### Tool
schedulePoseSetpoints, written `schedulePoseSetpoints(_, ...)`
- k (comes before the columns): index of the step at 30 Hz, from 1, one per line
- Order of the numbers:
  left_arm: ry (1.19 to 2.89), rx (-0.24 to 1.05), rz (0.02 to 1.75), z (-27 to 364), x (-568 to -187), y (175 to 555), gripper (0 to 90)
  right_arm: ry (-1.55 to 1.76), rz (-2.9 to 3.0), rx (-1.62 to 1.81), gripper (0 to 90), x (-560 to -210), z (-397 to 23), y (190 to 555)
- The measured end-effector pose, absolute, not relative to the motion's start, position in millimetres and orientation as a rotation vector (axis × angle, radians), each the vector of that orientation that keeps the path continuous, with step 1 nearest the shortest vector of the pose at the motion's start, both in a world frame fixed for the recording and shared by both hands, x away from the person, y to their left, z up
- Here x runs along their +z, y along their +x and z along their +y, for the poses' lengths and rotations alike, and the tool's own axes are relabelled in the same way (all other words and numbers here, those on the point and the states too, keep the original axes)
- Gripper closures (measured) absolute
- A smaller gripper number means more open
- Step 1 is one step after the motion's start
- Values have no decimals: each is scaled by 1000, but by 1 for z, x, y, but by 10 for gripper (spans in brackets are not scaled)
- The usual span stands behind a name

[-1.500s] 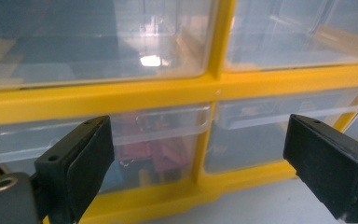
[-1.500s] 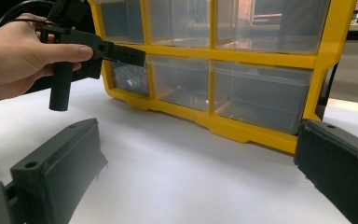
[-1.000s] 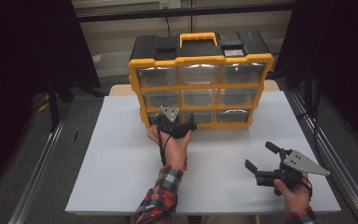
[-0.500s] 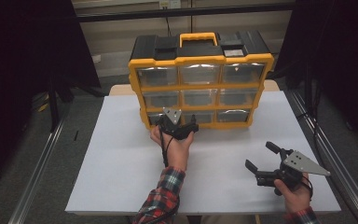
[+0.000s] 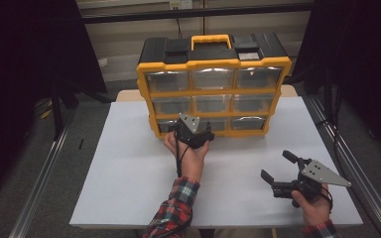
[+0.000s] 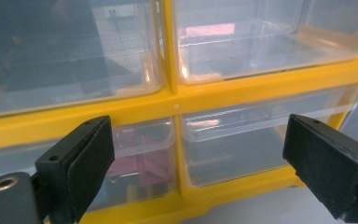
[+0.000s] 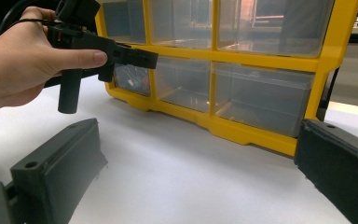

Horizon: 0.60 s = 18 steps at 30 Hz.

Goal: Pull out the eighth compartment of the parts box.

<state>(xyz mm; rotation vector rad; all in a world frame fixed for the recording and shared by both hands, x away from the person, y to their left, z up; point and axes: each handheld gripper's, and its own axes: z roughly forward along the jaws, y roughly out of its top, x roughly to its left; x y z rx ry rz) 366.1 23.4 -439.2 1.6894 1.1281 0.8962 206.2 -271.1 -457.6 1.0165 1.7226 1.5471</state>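
item: yellow and black drawer organizer, standing upright at the far middle of the white desk; nine clear plastic drawers in three rows of three, black top with a yellow carry handle. no brand, label or writing can be read on it in any view

bottom-left drawer: holds red and pink pieces, blurred through the plastic; drawer closed. bottom-middle drawer: closed, contents not discernible

left tool: held up against the lower row of the organizer, in front of the bottom-left and bottom-middle drawers; jaws spread wide, nothing between them. in the left gripper view the jaws flank the yellow upright that divides those two drawers; whether they touch the front cannot be told. left hand wraps the grip; plaid sleeve reaches in from the near edge

right tool: low over the near right part of the desk, well apart from the organizer; jaws wide open, empty, pointing left and toward the organizer. grey three-cornered plate on top. right hand at the near edge
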Motion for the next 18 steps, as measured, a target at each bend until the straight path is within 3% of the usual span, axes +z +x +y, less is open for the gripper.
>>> schedulePoseSetpoints(11, 1844, 1211, 903, 10, -437, 358, 174, 1015, 1724, 1551, 2, -458, -271, 207)
schedulePoseSetpoints(18, 1916, 1430, 715, -1, -438, 353, 303, 1015, 1724, 1548, 2, -458, -271, 207)
